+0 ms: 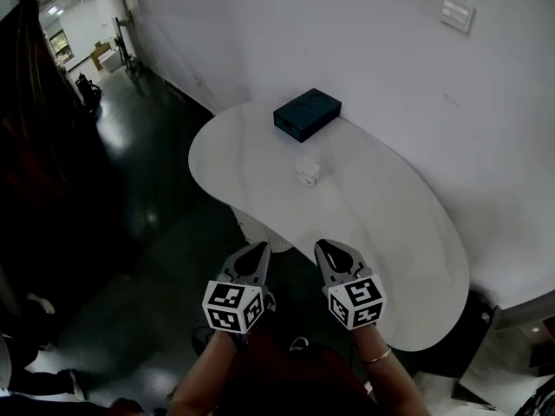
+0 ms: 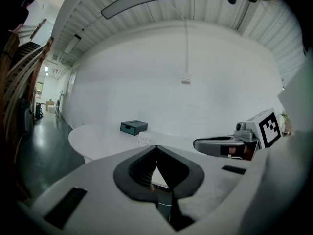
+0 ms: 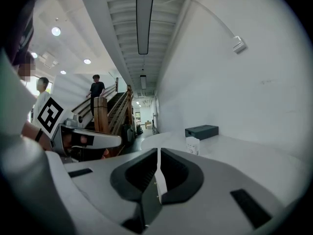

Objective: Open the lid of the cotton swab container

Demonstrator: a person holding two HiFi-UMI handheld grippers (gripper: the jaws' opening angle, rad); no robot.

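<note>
A small white cotton swab container [image 1: 307, 173] stands in the middle of the white table [image 1: 381, 232], also seen as a small box in the left gripper view [image 2: 144, 140] and the right gripper view [image 3: 192, 144]. My left gripper [image 1: 263, 248] hovers at the table's near edge, jaws shut and empty. To its right my right gripper [image 1: 320, 245] is over the near edge, also shut with nothing in it. Both point toward the container from well short of it. In each gripper view the jaw tips [image 2: 156, 147] [image 3: 159, 151] meet.
A dark teal box [image 1: 307, 113] sits at the table's far end by the white wall [image 1: 390, 50]. Dark glossy floor [image 1: 147, 189] lies left of the table. People stand by a wooden staircase [image 3: 100, 114] in the background.
</note>
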